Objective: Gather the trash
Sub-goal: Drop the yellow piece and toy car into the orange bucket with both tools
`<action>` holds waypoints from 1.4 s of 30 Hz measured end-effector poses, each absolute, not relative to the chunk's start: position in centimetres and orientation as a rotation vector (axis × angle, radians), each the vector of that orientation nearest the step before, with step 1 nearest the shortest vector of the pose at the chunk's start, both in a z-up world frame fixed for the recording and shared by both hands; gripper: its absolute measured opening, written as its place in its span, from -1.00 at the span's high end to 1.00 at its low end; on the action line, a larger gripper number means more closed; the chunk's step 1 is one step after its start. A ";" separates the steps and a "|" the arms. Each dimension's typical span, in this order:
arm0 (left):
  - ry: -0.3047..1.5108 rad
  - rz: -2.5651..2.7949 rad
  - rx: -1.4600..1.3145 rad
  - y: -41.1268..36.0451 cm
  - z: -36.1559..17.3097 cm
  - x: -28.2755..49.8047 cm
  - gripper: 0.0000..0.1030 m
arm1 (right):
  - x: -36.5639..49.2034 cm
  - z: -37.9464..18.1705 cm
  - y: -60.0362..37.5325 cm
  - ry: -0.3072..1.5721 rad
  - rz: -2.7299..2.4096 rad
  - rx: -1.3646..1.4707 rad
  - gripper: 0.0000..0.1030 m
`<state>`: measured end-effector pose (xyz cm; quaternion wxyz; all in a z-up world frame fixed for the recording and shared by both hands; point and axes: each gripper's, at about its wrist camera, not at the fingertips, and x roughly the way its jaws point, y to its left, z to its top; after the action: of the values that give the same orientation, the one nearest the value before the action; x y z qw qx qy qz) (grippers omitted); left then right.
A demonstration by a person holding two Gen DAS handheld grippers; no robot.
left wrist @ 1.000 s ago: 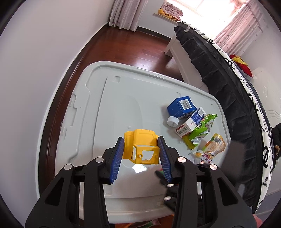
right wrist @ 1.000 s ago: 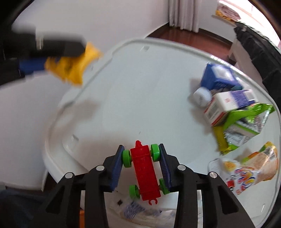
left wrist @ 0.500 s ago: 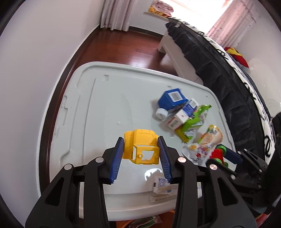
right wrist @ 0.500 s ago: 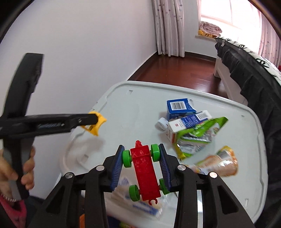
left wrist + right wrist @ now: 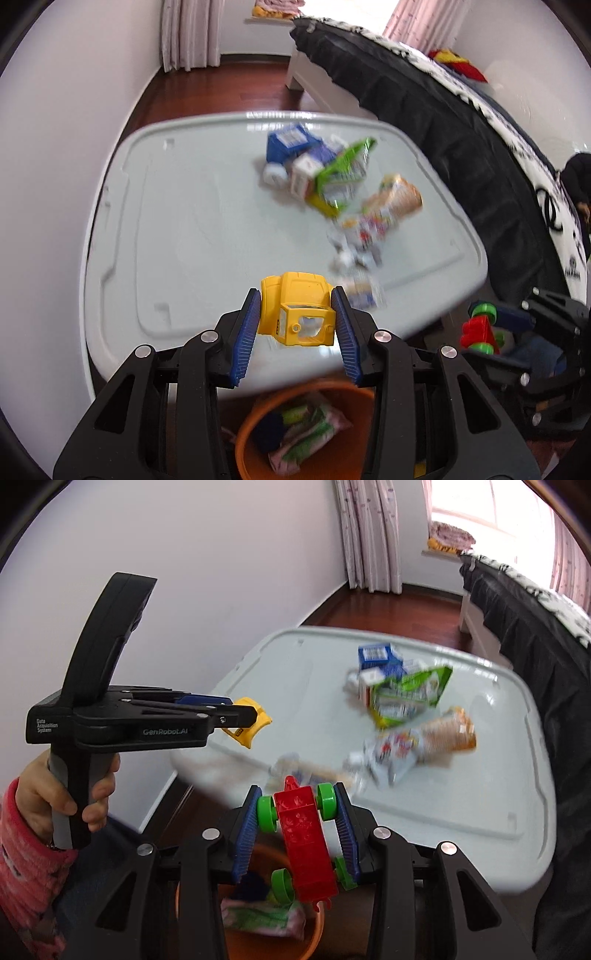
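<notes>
My left gripper (image 5: 297, 326) is clamped on the yellow toy cab (image 5: 295, 314), both blue pads pressed flat to its sides. My right gripper (image 5: 297, 830) is clamped the same way on the red toy car (image 5: 304, 845), the pads bearing on its green wheels.

What has changed over the last second: both tools have pulled back from over the grey tub lid (image 5: 192, 221). A second ago the lid filled the space under each pair of jaws; now the orange bin (image 5: 258, 424) sits directly below them, at the near edge of the lid. I judge that both toys are on their way to a drop into that bin — the jaws have not loosened yet.

The rest of the rubbish lies ahead of the jaws on the lid, blurred by the motion: a blue carton (image 5: 288, 142), a green wrapper (image 5: 343, 173) and an orange snack packet (image 5: 395, 195), bunched together up and to the right of my left jaws. So the task is far from finished.

The views differ usefully. The left camera looks well into the bin and shows packets already lying there, and it catches the right gripper low at its right edge with the red car. The right camera shows what the left cannot — the person's hand (image 5: 55, 797) in a pink sleeve (image 5: 26, 867) on the left tool's handle, and that tool side-on, the yellow cab poking out past its tips.
</notes>
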<state>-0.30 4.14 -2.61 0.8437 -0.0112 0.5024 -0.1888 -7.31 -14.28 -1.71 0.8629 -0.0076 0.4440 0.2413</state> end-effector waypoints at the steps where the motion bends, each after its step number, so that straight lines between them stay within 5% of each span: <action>1: 1.070 -0.396 -0.022 4.1 -2.9 -0.9 0.25 | -7.8 -2.0 -14.4 0.940 0.507 -0.015 0.24; 15: 1.299 -0.359 -0.046 3.5 -10.3 -10.1 0.24 | -11.0 -9.1 -13.5 1.187 0.605 0.040 0.24; 30: 1.458 -0.298 -0.064 2.7 -16.2 -10.5 0.24 | -11.8 -15.2 -11.4 1.409 0.618 0.030 0.23; 32: 1.467 -0.284 -0.073 2.8 -16.5 -10.5 0.22 | -11.7 -15.5 -11.2 1.426 0.626 0.036 0.21; 33: 1.470 -0.275 -0.073 2.8 -16.5 -10.4 0.20 | -11.6 -15.6 -11.3 1.429 0.625 0.039 0.01; 35: 1.474 -0.264 -0.087 2.9 -16.6 -10.2 -0.34 | -11.3 -15.4 -11.4 1.423 0.614 0.048 -0.27; 36: 1.470 -0.246 -0.091 3.1 -16.6 -10.2 -0.42 | -11.1 -15.1 -11.7 1.416 0.607 0.055 -0.34; 42: 1.484 -0.212 -0.109 3.9 -16.8 -10.1 -0.57 | -10.1 -13.8 -13.8 1.361 0.541 0.132 -0.54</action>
<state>-10.06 3.94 -16.81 0.7307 -0.0496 0.6740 -0.0962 -10.14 -13.78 -13.80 0.7415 0.0604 0.6210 0.2469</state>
